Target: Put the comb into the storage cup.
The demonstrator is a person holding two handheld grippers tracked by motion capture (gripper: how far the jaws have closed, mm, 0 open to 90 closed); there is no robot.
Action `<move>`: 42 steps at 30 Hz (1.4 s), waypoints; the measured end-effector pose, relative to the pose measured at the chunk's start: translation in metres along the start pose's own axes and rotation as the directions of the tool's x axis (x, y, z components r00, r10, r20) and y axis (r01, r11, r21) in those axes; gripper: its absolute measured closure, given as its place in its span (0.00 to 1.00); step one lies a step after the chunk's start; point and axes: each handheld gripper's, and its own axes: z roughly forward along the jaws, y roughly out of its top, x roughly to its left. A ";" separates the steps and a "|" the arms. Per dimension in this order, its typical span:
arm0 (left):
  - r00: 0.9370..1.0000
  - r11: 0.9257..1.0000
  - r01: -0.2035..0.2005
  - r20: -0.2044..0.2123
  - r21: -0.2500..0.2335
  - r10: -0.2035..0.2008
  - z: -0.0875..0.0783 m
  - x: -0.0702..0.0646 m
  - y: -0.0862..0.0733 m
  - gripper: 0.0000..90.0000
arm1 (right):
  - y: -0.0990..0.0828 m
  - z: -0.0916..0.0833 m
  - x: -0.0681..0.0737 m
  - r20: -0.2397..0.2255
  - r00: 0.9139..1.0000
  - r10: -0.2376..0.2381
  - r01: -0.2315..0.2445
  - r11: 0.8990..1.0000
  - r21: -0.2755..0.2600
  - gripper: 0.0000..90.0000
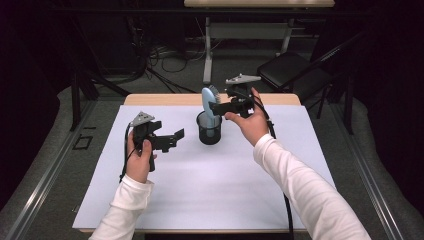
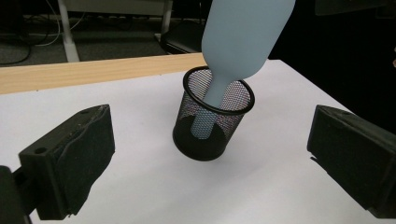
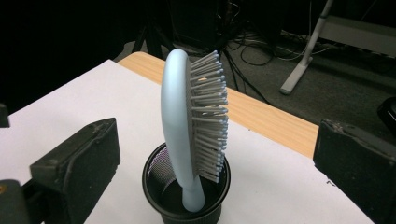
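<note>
- A pale blue hairbrush (image 1: 210, 98) stands handle-down in a black mesh cup (image 1: 209, 131) at upper centre of the high view, on a white sheet covering the desk (image 1: 210, 190). Its head leans on the cup's rim.
- The right gripper (image 1: 218, 107) hovers beside the brush head with its fingers spread, holding nothing; in the right gripper view, the brush (image 3: 187, 126) rises between them without touching.
- The left gripper (image 1: 175, 137) hangs left of the cup, well apart from it, with its fingers spread and empty.
- Risk: the brush is top-heavy and the cup looks light, so a sideways knock from a finger could tip both over.
- Risk: closing on the bristles (image 3: 210, 112) instead of the smooth back could let the brush slip or twist.
- Beyond the desk sit a dark chair (image 1: 295, 72), floor cables and another table's leg. Nothing blocks the cup.
</note>
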 end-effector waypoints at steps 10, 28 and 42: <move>1.000 1.000 0.004 -0.002 -0.004 -0.004 -0.001 0.001 0.001 0.01 | -0.002 -0.013 -0.002 -0.015 1.000 -0.025 0.025 0.999 0.025 0.01; 1.000 1.000 0.006 0.001 -0.006 -0.006 -0.003 0.003 0.006 0.01 | -0.015 -0.030 -0.004 -0.028 0.998 -0.055 0.055 0.998 0.029 0.03; 1.000 1.000 -0.012 0.014 -0.007 0.012 -0.007 0.003 0.012 0.01 | -0.045 -0.051 -0.011 -0.034 0.999 -0.042 0.043 0.998 0.040 0.03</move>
